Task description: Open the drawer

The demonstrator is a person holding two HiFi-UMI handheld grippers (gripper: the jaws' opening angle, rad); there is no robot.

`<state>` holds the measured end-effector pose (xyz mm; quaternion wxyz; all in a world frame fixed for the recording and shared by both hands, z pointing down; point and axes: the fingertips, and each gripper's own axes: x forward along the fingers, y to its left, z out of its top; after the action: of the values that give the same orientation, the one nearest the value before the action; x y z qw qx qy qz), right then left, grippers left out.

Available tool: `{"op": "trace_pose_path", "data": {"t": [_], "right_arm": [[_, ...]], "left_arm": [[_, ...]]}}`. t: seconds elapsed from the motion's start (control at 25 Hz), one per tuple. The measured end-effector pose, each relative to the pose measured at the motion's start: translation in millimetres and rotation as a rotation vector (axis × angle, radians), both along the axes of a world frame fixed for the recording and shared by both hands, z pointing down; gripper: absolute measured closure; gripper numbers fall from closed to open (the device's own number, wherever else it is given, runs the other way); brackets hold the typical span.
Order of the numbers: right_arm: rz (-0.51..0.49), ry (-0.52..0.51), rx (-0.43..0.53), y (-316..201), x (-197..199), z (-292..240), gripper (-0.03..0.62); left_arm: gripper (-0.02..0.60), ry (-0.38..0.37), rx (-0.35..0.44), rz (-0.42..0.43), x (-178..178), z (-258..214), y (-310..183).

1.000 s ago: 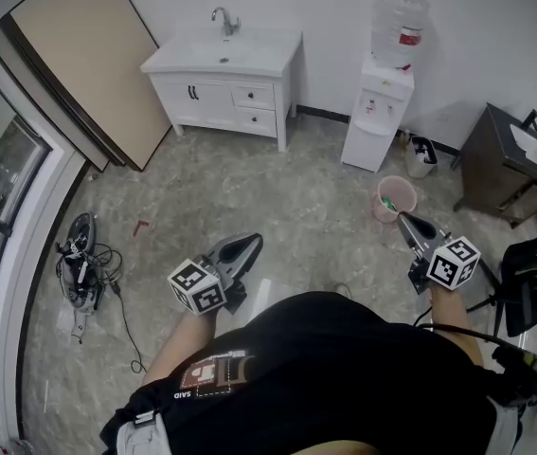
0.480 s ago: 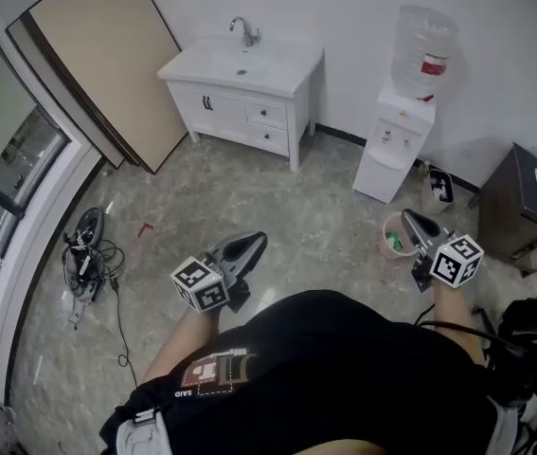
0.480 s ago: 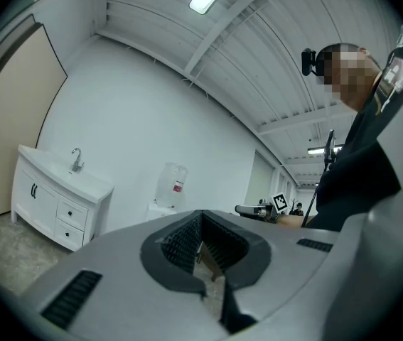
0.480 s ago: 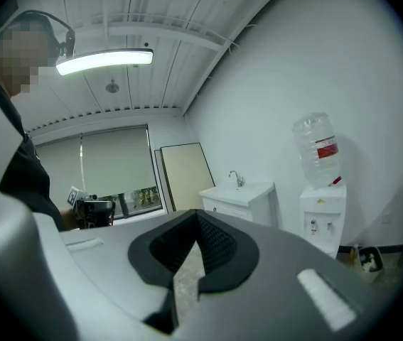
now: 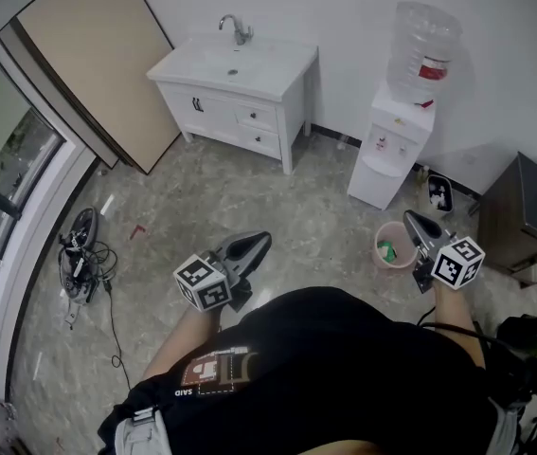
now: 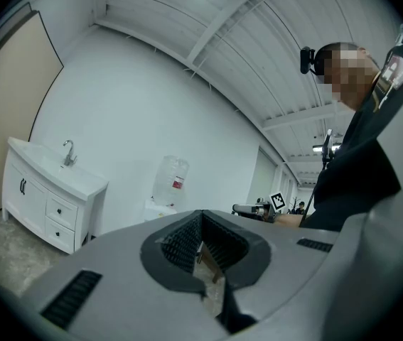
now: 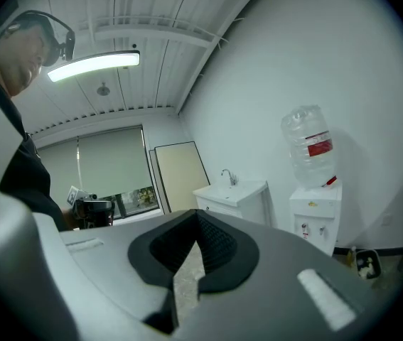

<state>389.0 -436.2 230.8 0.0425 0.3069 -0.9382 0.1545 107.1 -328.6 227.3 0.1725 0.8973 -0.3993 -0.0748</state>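
Pale marbled floor runs out ahead of both tools to a white wall, and the white vanity cabinet (image 5: 287, 102) stands against that wall, well apart from the left gripper (image 5: 262, 239) and ahead of its tip. Two small drawers (image 5: 257, 115) are stacked on the cabinet's front, one above the other, and both sit flush and closed. From these views I cannot tell which of them is meant.

The left gripper's jaws are pressed together with nothing between them. The right gripper (image 5: 408, 219) looks the same in its own view, tips meeting and empty. Neither tool is near a drawer knob, so I judge the task barely begun: the approach, the grip on a knob and the pull are all left to do.

A pink bucket (image 5: 380, 252) sits on the floor just beside the right gripper's tip and holds some green and white scraps. The sink (image 5: 213, 58) in the cabinet top looks empty. Further ahead of the right gripper, a clear water bottle (image 5: 422, 41) stands upside down on a white dispenser (image 5: 386, 145); its fill level is unclear.
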Motion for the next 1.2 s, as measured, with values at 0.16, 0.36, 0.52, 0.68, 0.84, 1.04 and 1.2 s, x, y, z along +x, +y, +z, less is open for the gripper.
{"op": "trace_pose_path", "data": {"t": [0.16,0.36,0.52,0.68,0.84,1.04,1.2], "right_arm": [[0.029,0.005,-0.010,-27,-5,6,0.595],[0.075,0.021,-0.013,-67,-34,8,0.595],[0.095,0.032,0.010,-99,-76,-5,0.595],[0.148,0.023,0.012,-138,-111,-16,0.595],[0.151,0.032,0.005,-169,-153,-12,0.595],[0.134,0.034,0.002,-207,-191,-6,0.595],[0.108,0.041,-0.001,-233,-204,-4,0.595]], "left_arm": [[0.583,0.000,-0.004,0.021,-10,6,-35],[0.583,0.024,0.004,0.068,-39,11,-88],[0.583,0.023,0.014,0.109,-80,4,-136],[0.583,0.009,0.030,0.145,-120,-8,-185],[0.583,0.005,0.041,0.158,-162,-6,-222],[0.583,0.008,0.032,0.151,-195,4,-260],[0.583,0.014,0.027,0.119,-208,8,-277]]}}
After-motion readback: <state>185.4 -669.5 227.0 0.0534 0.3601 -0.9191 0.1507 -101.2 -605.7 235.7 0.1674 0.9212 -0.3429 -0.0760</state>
